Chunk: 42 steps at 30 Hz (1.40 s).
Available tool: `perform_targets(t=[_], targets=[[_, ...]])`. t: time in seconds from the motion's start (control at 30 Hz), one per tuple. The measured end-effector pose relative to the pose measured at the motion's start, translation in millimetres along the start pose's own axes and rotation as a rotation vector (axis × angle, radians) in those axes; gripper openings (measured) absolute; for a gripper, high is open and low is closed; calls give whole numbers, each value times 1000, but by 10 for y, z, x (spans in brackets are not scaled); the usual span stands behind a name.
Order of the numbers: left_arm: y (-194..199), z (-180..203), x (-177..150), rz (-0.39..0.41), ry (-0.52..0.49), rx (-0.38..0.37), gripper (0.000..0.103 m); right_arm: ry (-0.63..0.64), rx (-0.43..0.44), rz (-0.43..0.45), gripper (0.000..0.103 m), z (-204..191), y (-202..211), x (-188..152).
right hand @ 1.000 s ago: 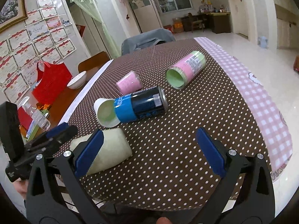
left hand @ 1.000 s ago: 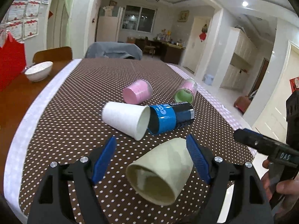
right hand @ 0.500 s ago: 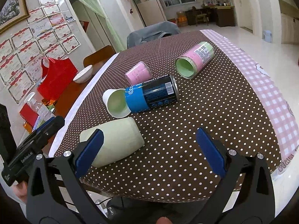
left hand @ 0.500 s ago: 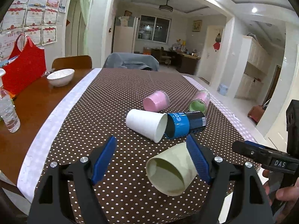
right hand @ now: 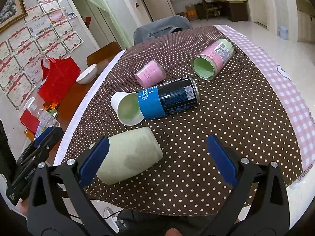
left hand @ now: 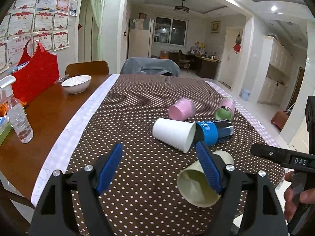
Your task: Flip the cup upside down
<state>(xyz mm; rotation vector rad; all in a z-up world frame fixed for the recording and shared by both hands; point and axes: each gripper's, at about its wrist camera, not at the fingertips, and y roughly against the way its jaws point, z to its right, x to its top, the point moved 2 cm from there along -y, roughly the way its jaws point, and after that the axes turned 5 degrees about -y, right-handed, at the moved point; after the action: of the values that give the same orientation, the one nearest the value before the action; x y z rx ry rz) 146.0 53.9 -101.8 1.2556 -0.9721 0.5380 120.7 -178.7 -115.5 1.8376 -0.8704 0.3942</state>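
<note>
A pale green cup [left hand: 196,186] lies on its side near the table's front edge, its mouth toward the left wrist camera; it also shows in the right wrist view [right hand: 130,155]. My left gripper [left hand: 159,167] is open and empty, and the cup lies behind its right finger. My right gripper [right hand: 157,157] is open and empty, with the cup's base between its fingers, close to the left finger. A white paper cup [left hand: 173,134], a pink cup [left hand: 181,110], a blue can [right hand: 169,98] and a pink-and-green jar [right hand: 212,61] also lie on their sides.
The brown dotted tablecloth [left hand: 128,108] covers the table. A white bowl [left hand: 76,83], a red bag [left hand: 33,78] and a plastic bottle [left hand: 19,120] stand on the bare wood at left. The table edge is close below both grippers.
My left gripper has pulled back and to the left, so the pale green cup is no longer between its fingers. My right gripper has moved in toward the cup.
</note>
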Motion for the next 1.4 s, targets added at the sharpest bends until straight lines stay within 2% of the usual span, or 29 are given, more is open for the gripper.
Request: perform_targets(t=[0.27, 0.53, 0.83, 1.13, 1.27, 1.4], targets=[[-103, -202, 114, 5, -31, 60, 76, -58, -39, -66, 97, -21, -165, 125], [-244, -329, 198, 19, -105, 98, 76, -293, -47, -231, 97, 114, -382, 93], [-498, -476, 256, -9, -105, 45, 76, -514, -83, -337, 97, 75, -567, -35], [-725, -520, 243, -49, -79, -33, 76, -787, -51, -397, 97, 198, -679, -132], [-787, -489, 230, -61, -82, -53, 76, -819, -37, -432, 97, 121, -773, -129], [-802, -469, 219, -64, -83, -65, 76, -825, -67, -427, 97, 100, -850, -100]])
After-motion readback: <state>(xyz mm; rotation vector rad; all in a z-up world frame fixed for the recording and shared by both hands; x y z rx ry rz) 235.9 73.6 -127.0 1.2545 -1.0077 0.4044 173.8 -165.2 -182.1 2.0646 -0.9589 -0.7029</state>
